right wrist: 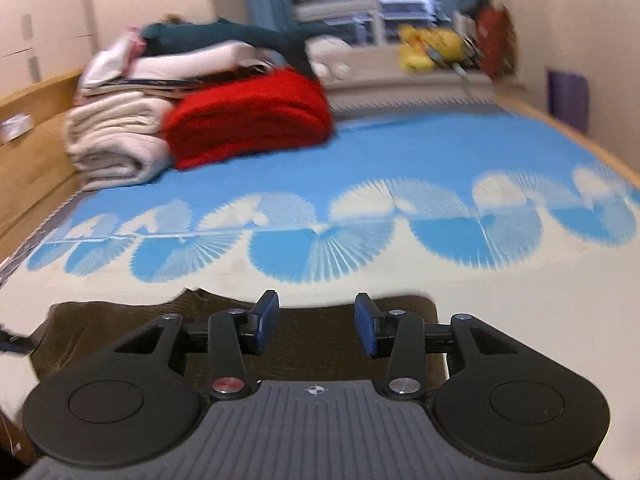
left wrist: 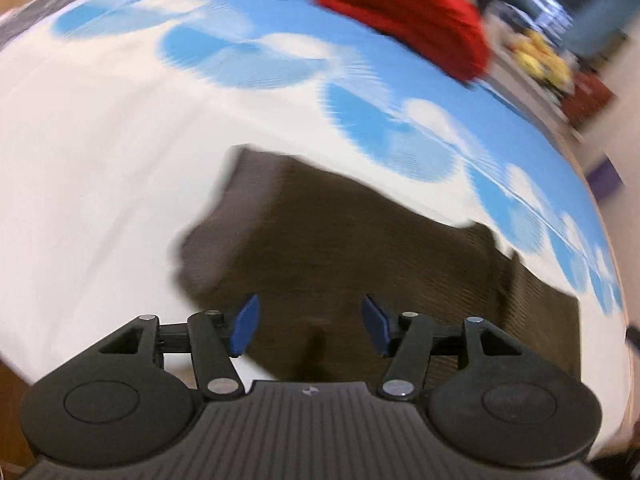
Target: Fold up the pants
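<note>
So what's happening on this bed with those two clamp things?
A person is folding a pair of dark brown pants on a bed covered by a blue-and-white bedspread, using a hand-held gripper in each hand. The left hand-held gripper and the right hand-held gripper both stand open above the pants with nothing between their fingers. The pants lie flat, apparently already folded over. A folded red blanket and a stack of other bedding sit at the far end.
</note>
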{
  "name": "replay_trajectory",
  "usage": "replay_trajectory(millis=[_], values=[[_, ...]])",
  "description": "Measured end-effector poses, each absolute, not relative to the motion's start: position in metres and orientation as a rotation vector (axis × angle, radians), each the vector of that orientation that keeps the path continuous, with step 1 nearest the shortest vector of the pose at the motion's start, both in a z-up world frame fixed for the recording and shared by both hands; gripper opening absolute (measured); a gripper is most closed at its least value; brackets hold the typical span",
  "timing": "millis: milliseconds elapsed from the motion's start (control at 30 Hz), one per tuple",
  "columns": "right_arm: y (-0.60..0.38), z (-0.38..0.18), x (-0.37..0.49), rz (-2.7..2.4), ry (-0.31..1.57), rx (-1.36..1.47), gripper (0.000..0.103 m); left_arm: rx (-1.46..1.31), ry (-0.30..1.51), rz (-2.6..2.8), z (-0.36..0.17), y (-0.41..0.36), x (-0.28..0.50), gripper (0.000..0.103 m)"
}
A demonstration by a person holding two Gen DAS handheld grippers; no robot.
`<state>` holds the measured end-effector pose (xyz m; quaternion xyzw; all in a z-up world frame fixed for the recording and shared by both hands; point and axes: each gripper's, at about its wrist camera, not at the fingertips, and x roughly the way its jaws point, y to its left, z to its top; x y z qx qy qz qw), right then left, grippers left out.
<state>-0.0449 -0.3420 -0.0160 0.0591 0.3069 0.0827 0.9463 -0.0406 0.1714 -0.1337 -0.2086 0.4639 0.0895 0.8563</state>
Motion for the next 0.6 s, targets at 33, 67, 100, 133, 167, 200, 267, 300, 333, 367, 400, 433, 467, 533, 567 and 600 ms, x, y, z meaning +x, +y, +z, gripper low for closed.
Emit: replay_trajectory(millis=[33, 67, 100, 133, 167, 200, 267, 300, 333, 367, 400, 433, 467, 533, 567, 600], values=[[-0.341, -0.020, -0.040, 0.155, 0.658, 0.159, 0.044, -0.460, 0.988, 0.213, -0.132, 0.185, -0.040, 0.072], [-0.339, -0.022, -0.036, 0.159, 0.666, 0.200, 0.044, -0.482, 1.004, 0.238, -0.135, 0.193, -0.041, 0.074], [-0.336, -0.021, -0.035, 0.167, 0.666, 0.217, 0.044, -0.504, 1.023, 0.258, -0.138, 0.201, -0.042, 0.077], [-0.332, -0.022, -0.033, 0.174, 0.664, 0.208, 0.044, -0.531, 1.042, 0.271, -0.144, 0.212, -0.041, 0.078], [-0.327, -0.022, -0.034, 0.176, 0.661, 0.181, 0.044, -0.560, 1.062, 0.276, -0.147, 0.220, -0.040, 0.078], [-0.323, -0.023, -0.036, 0.179, 0.662, 0.159, 0.044, -0.589, 1.080, 0.277, -0.151, 0.231, -0.039, 0.078], [-0.318, -0.026, -0.034, 0.194, 0.675, 0.142, 0.044, -0.641, 1.109, 0.280, -0.159, 0.240, -0.030, 0.078], [-0.316, -0.027, -0.034, 0.202, 0.680, 0.140, 0.044, -0.664, 1.119, 0.278, -0.164, 0.241, -0.025, 0.078], [-0.315, -0.028, -0.032, 0.206, 0.686, 0.136, 0.044, -0.694, 1.130, 0.276, -0.170, 0.244, -0.019, 0.078], [-0.314, -0.029, -0.031, 0.205, 0.691, 0.132, 0.044, -0.720, 1.141, 0.275, -0.175, 0.245, -0.015, 0.078], [-0.314, -0.030, -0.030, 0.202, 0.697, 0.132, 0.044, -0.735, 1.151, 0.279, -0.180, 0.246, -0.014, 0.078], [-0.314, -0.032, -0.028, 0.200, 0.703, 0.135, 0.044, -0.741, 1.165, 0.287, -0.184, 0.243, -0.010, 0.078], [-0.315, -0.033, -0.026, 0.199, 0.711, 0.140, 0.044, -0.739, 1.180, 0.298, -0.189, 0.243, -0.005, 0.078], [-0.317, -0.035, -0.025, 0.197, 0.723, 0.139, 0.044, -0.722, 1.173, 0.306, -0.192, 0.241, -0.001, 0.081], [-0.318, -0.036, -0.025, 0.195, 0.726, 0.136, 0.044, -0.713, 1.165, 0.307, -0.192, 0.239, 0.001, 0.081], [-0.320, -0.036, -0.026, 0.195, 0.727, 0.136, 0.044, -0.708, 1.161, 0.314, -0.192, 0.238, 0.002, 0.082]])
